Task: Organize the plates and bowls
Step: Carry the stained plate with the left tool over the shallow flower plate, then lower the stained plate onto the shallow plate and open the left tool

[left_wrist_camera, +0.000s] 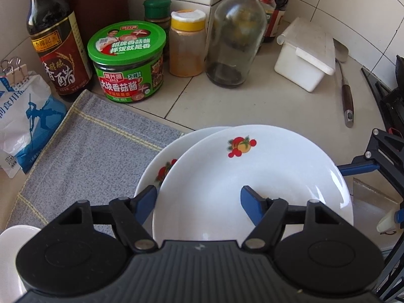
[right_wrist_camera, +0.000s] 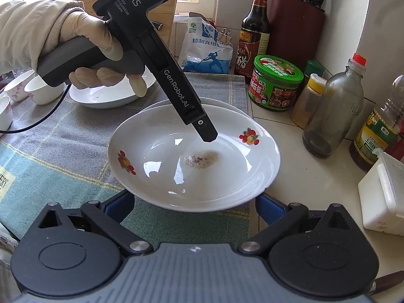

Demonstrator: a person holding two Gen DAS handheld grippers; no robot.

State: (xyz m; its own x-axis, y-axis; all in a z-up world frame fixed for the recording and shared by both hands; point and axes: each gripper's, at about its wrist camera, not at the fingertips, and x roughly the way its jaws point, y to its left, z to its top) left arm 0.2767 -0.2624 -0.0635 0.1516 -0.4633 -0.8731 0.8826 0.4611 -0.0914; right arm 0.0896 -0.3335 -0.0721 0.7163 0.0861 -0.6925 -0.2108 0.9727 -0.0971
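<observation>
Two white plates with fruit prints lie stacked and offset on a grey cloth (left_wrist_camera: 88,146). The top plate (left_wrist_camera: 252,171) (right_wrist_camera: 176,174) has a brown smear in its centre and covers most of the lower plate (left_wrist_camera: 161,156) (right_wrist_camera: 227,104). My left gripper (left_wrist_camera: 199,192) (right_wrist_camera: 208,136) straddles the top plate's rim, one blue pad inside the dish and one outside, shut on it. My right gripper (right_wrist_camera: 195,205) stands open at the plate's near edge, its fingertips hidden beneath the rim. One of its fingers (left_wrist_camera: 358,168) reaches under the plate's right side.
Along the tiled wall stand a vinegar bottle (left_wrist_camera: 55,45), a green jar (left_wrist_camera: 126,63), a spice shaker (left_wrist_camera: 186,45), a glass bottle (left_wrist_camera: 234,32) and a white box (left_wrist_camera: 305,53). A salt bag (left_wrist_camera: 25,116) lies left. A white bowl (right_wrist_camera: 106,98) and small cups (right_wrist_camera: 40,91) sit behind.
</observation>
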